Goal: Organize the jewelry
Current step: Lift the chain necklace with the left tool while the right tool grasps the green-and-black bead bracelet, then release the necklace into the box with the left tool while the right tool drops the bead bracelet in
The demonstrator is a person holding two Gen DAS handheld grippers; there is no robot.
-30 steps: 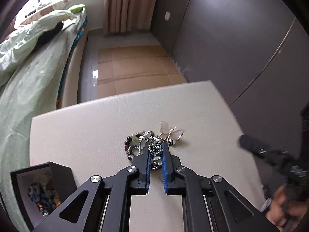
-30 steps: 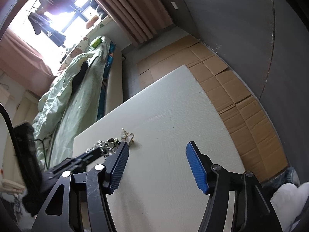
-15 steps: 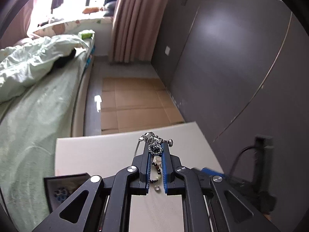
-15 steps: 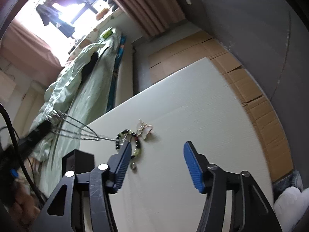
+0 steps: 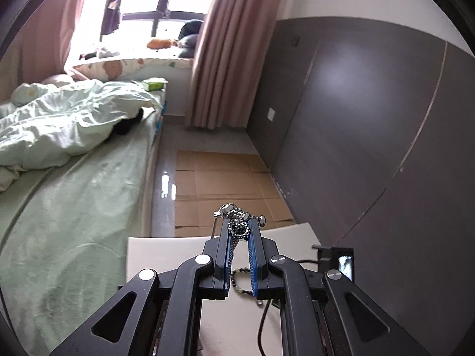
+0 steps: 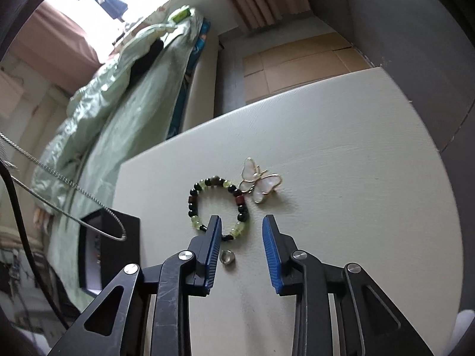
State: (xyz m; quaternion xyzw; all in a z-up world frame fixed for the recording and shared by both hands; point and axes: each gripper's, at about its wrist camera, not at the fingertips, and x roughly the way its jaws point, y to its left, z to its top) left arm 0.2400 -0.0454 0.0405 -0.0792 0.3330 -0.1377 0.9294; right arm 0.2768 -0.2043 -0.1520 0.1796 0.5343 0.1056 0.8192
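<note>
Necklace point(image 5: 236, 225) pinched in left jaws, right jaws closing over bead bracelet point(image 6: 218, 206)

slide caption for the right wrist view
Right gripper, jaws closing, over a beaded bracelet beside a butterfly brooch on a cream table.

Sunlit window point(image 5: 142, 3), pink curtain point(image 5: 219, 59), green-quilted bed point(image 5: 74, 136), grey wall point(image 5: 371, 118).

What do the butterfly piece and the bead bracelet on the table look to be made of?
White butterfly piece: glossy pearly wings, perhaps shell or resin, outlined in thin gold-coloured wire. Black, green and red bead bracelet: shiny translucent green and opaque dark beads, likely glass or stone; cannot tell which.
</note>
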